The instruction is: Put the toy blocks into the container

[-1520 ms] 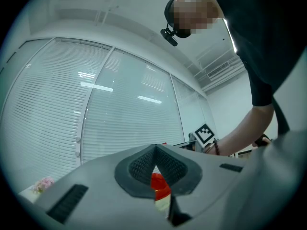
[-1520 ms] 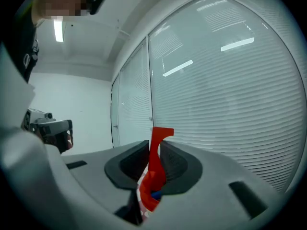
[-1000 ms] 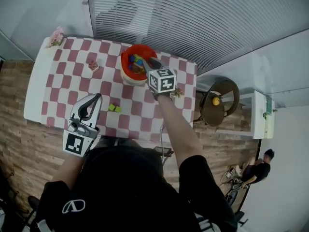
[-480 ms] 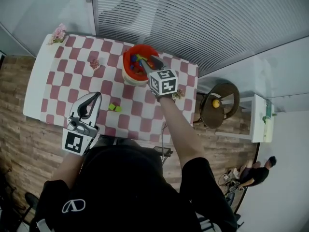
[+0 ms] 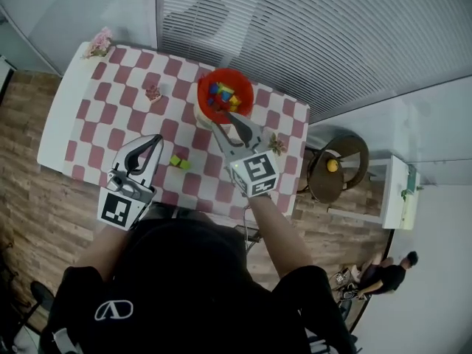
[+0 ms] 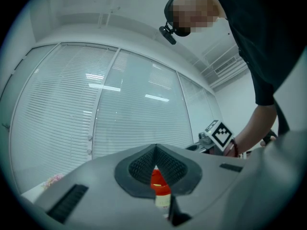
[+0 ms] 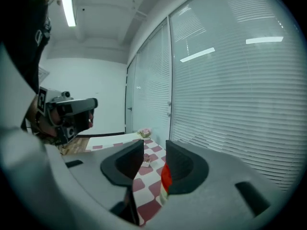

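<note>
Toy blocks (image 5: 221, 94) lie inside the red container (image 5: 247, 102). One small piece, seemingly a green-yellow block (image 5: 179, 162), sits on the checked table (image 5: 96, 116), apart from the container on the person's side. The right gripper (image 5: 228, 124), just beside the container, has just been opening its jaws and holds nothing. The left gripper (image 5: 153, 141), farther off, is closed and empty.

A bright room with a wood floor (image 5: 29, 190)
A white table (image 5: 53, 135) wore a red checked cloth (image 5: 110, 120). Window blinds (image 5: 310, 35) filled the far wall. A small round table (image 5: 352, 153) stood by a white shelf (image 5: 394, 190).
</note>
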Motion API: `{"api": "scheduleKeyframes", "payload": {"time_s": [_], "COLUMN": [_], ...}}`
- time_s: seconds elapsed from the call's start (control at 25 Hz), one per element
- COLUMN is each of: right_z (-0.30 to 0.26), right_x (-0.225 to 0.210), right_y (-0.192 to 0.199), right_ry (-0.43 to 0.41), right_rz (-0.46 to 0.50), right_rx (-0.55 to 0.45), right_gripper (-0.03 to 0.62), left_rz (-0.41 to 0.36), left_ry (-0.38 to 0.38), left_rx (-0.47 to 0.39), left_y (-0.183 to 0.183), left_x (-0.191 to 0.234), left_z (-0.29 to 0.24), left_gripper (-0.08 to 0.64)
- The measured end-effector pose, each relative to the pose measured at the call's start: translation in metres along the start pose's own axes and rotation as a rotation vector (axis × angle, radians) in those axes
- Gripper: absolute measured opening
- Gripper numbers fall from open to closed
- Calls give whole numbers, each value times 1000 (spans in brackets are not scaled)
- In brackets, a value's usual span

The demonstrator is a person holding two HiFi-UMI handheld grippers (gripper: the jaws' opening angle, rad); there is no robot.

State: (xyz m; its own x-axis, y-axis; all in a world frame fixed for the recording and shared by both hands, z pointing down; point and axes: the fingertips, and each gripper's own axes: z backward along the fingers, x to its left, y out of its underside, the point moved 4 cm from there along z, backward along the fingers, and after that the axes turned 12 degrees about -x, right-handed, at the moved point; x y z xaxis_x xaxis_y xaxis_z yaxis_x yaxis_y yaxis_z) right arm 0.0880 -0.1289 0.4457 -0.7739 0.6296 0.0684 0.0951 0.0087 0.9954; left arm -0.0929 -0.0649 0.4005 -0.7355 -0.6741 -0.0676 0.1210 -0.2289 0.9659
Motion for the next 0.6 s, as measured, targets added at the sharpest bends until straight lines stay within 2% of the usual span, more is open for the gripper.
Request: {"api": "scheduleKeyframes", "payload": {"time_s": [0.2, 0.6], "right_z": [21, 44], "right_x": [40, 87], "right_y": [-2, 2], "right_ry": [-32, -67], "right_rz": [18, 48], "right_rx": [-31, 2], "right_gripper": [144, 143], "left_rz": [3, 5], "left_ry": [-5, 4], "left_rx": [0, -4], "left_y": [1, -1], "left_x": [1, 2], "left_z": [2, 3], "left_gripper": [6, 6]}}
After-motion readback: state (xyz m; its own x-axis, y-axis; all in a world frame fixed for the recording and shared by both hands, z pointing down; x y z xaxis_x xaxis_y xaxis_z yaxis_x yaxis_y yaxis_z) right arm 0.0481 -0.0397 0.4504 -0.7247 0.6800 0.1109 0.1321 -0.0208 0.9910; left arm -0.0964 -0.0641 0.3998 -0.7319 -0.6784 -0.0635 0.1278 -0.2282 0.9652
